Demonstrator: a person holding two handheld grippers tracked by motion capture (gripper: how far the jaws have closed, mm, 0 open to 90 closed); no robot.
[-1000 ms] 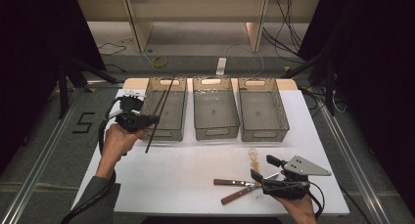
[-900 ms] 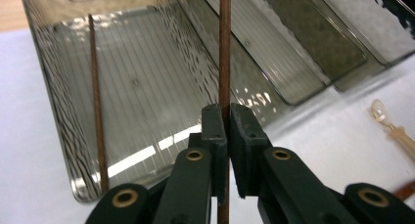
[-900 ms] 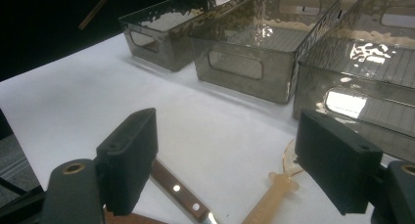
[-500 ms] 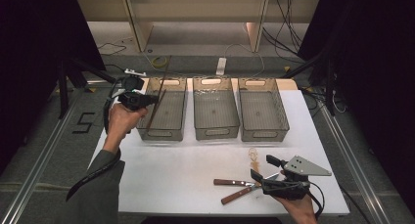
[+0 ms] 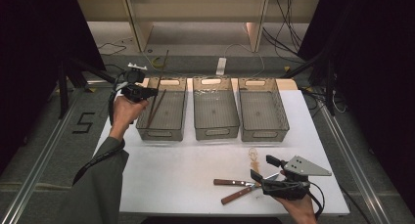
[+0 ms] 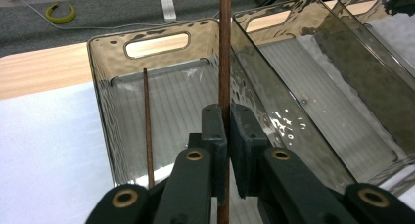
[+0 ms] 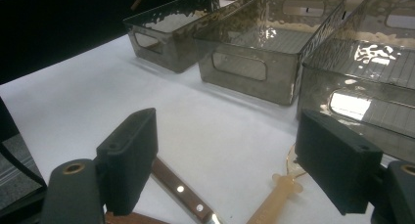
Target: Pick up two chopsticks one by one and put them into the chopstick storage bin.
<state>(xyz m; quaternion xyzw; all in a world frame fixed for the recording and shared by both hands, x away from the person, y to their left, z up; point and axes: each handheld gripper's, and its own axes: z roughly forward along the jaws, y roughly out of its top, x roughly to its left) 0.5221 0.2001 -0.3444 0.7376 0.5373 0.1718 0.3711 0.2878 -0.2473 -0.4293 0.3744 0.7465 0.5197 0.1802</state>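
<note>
Your left gripper (image 6: 225,136) is pinching a brown chopstick (image 6: 224,53) between its jaws, holding it nearly upright over the left bin (image 5: 164,132) of three clear bins lined up at the far side of the white table (image 5: 176,170). A second chopstick (image 6: 147,126) is lying slanted inside that same bin. Near the table's front edge, your right gripper (image 7: 230,160) is resting with jaws spread wide, gripping nothing. Two wooden-handled knives (image 5: 234,190) and a pale plastic utensil (image 7: 274,197) are lying on the table just beside it.
</note>
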